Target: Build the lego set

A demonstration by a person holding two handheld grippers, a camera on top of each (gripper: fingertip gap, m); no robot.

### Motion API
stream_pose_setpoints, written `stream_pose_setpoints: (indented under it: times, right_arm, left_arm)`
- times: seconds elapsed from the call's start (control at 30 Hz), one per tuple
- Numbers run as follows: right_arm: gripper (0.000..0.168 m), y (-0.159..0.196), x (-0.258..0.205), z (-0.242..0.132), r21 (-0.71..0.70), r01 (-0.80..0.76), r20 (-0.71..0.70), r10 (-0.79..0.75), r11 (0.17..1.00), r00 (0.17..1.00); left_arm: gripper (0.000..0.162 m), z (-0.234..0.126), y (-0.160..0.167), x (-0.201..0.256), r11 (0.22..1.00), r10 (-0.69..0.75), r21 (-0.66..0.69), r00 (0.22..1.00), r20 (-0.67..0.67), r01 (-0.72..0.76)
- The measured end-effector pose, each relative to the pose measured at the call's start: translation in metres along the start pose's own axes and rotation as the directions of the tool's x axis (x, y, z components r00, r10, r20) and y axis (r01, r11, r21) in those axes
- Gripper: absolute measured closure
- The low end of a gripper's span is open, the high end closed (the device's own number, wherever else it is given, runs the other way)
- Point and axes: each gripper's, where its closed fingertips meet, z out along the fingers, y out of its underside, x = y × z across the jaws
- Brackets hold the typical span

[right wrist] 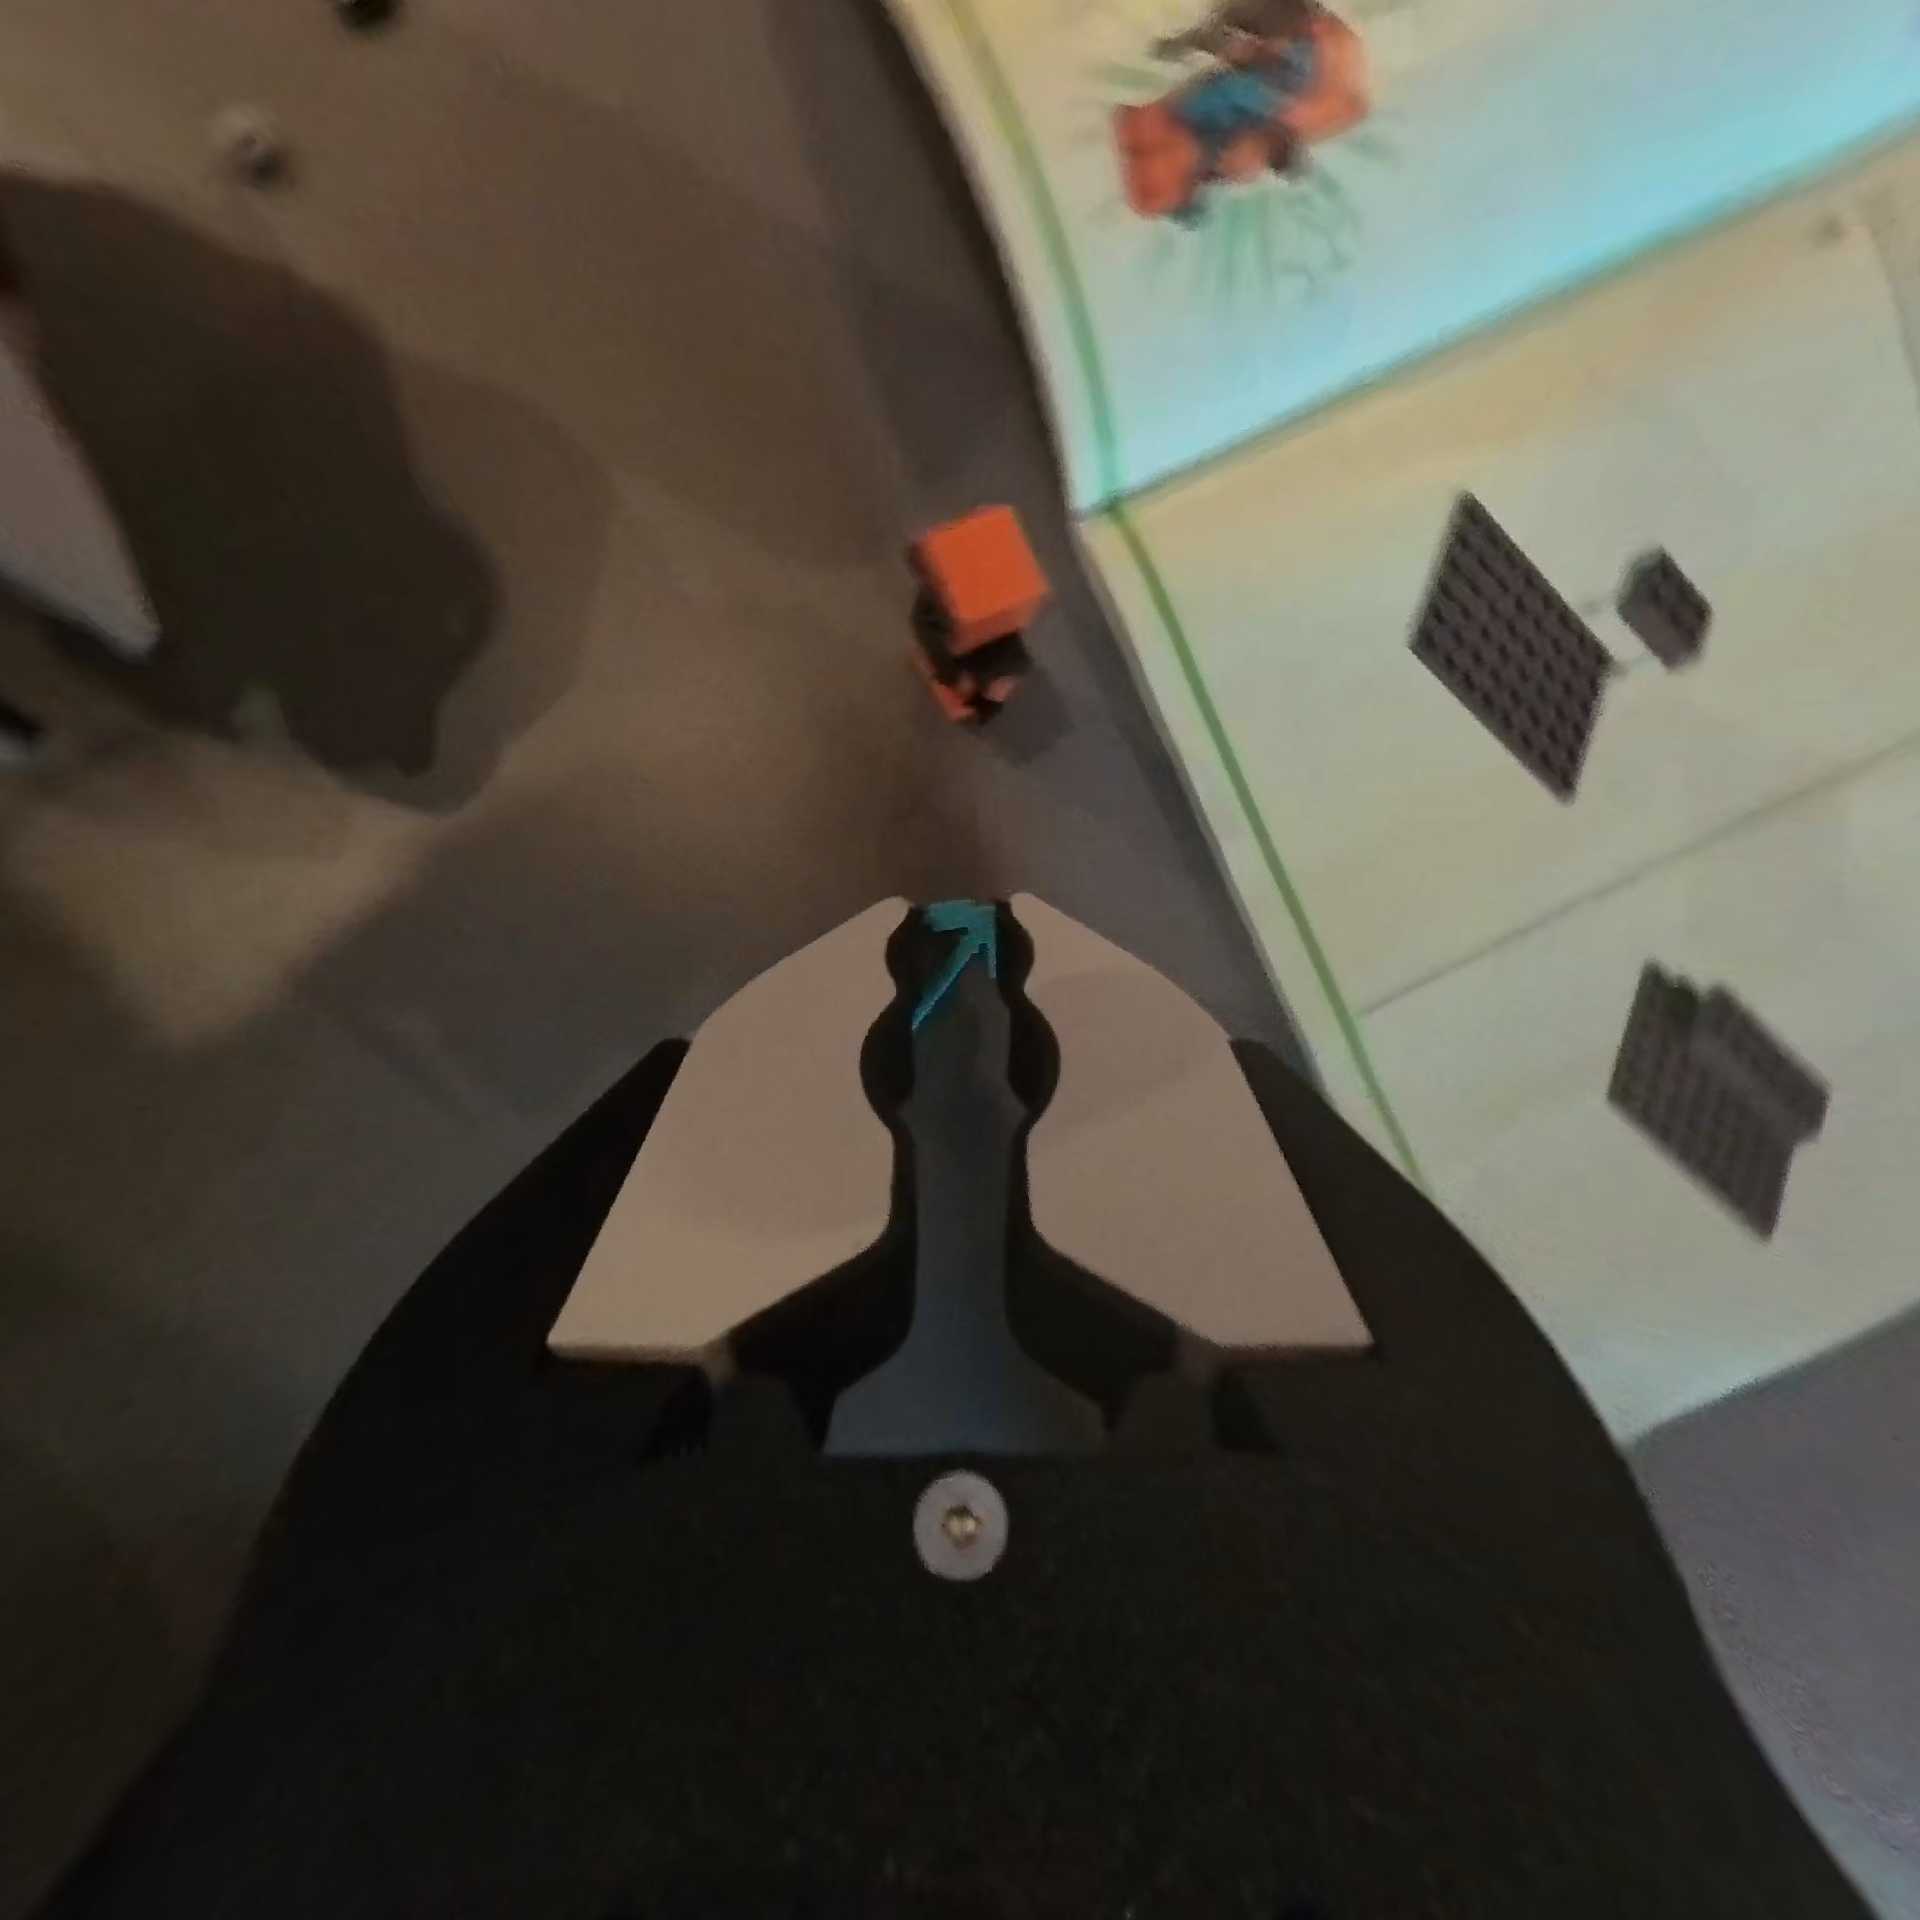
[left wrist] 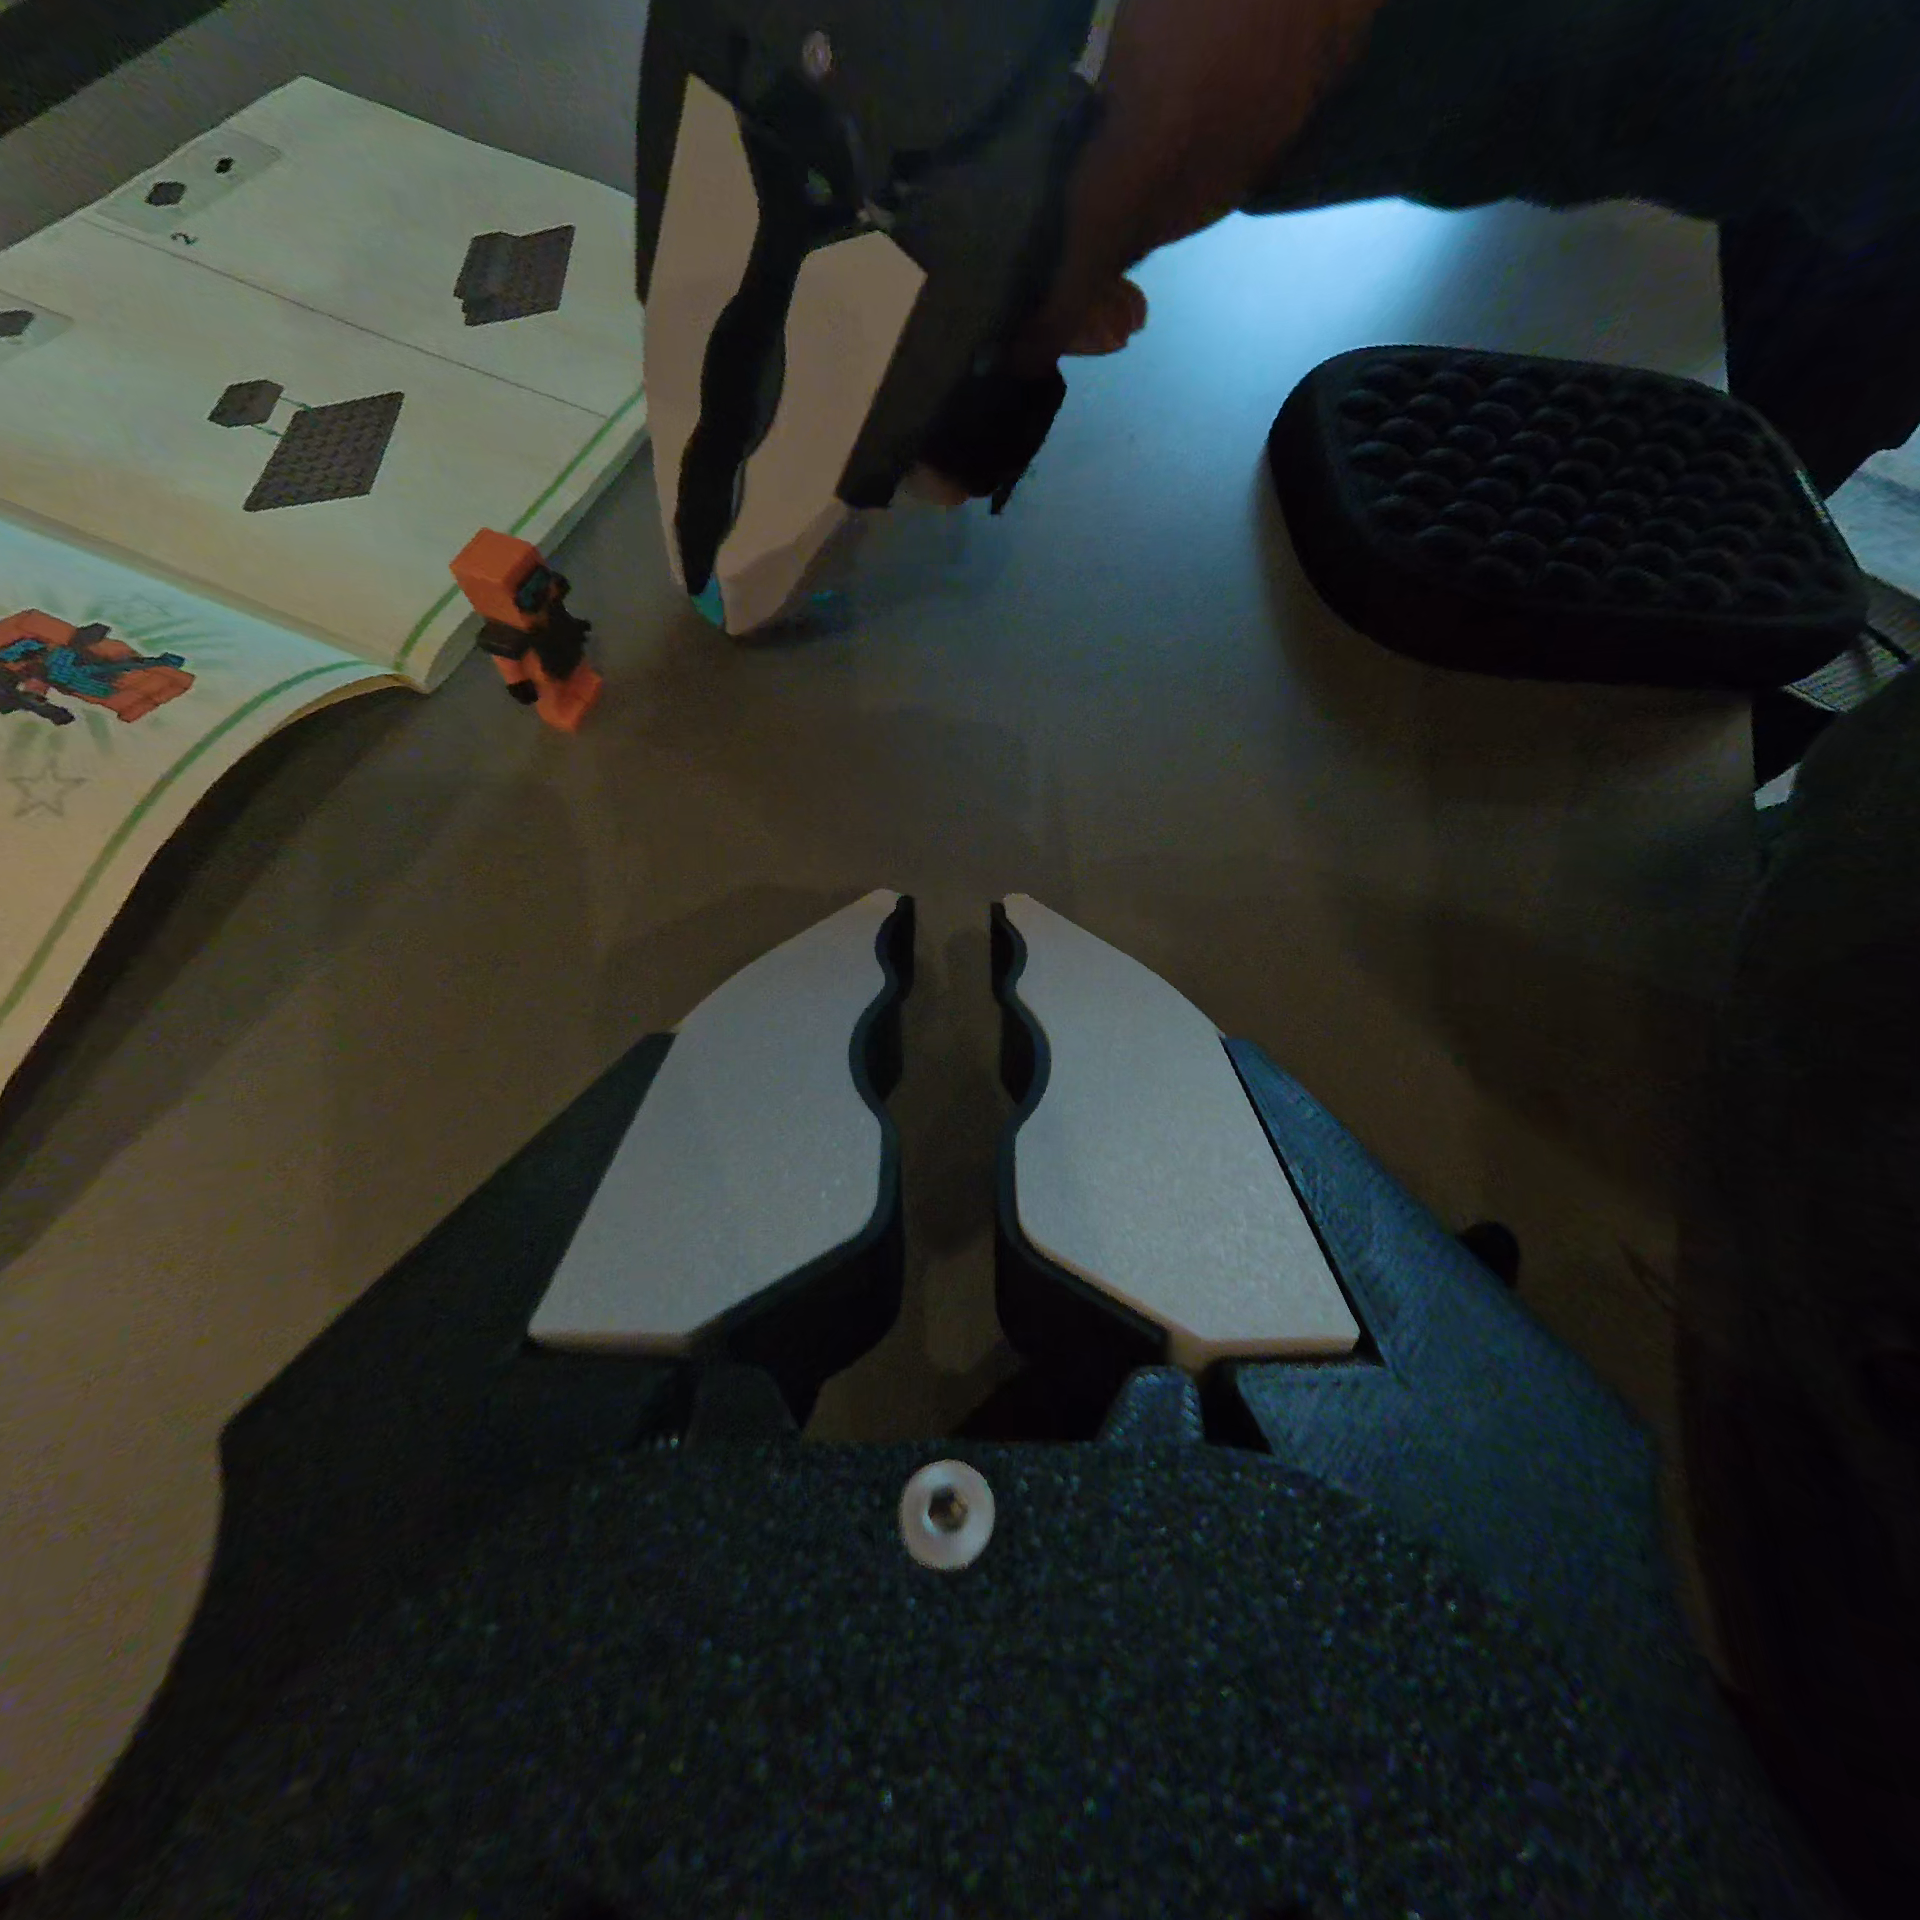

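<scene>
The teal piece (right wrist: 951, 961) sits pinched at the very tips of my right gripper (right wrist: 961, 909), jaws closed on it, tips down near the table (left wrist: 1039, 727). It looks tiny, thin and spiky: I judge it light, stiff, slick plastic, prone to twist or pop out. Best hold is across its flat faces, not the points.

Just left of it stands the orange figure (left wrist: 525, 634), upright, touching the manual (left wrist: 312, 343) edge as far as I can tell. I judge it top-heavy and easy to tip; take it by the blocky body.

My left gripper (left wrist: 951, 914) hovers nearer, jaws slightly apart, holding nothing. Far right lies a black pad (left wrist: 1558, 509).
</scene>
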Motion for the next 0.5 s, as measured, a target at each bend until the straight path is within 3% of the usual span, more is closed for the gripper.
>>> stream_pose_setpoints:
  times: [0.17, 0.5]
  right_arm:
    - [0.168, 0.002, 0.016, -0.010, 0.061, -0.230, -0.096, 0.235, 0.971, 0.967]
    - [0.162, -0.003, 0.015, -0.032, 0.246, -0.453, 0.077, 0.448, 0.857, 0.891]
  left_arm:
    - [0.148, 0.000, 0.000, 0.001, 1.000, 0.002, 0.002, 1.000, -0.002, -0.002]
    - [0.148, 0.001, 0.000, 0.001, 1.000, 0.000, 0.003, 1.000, 0.001, 0.000]
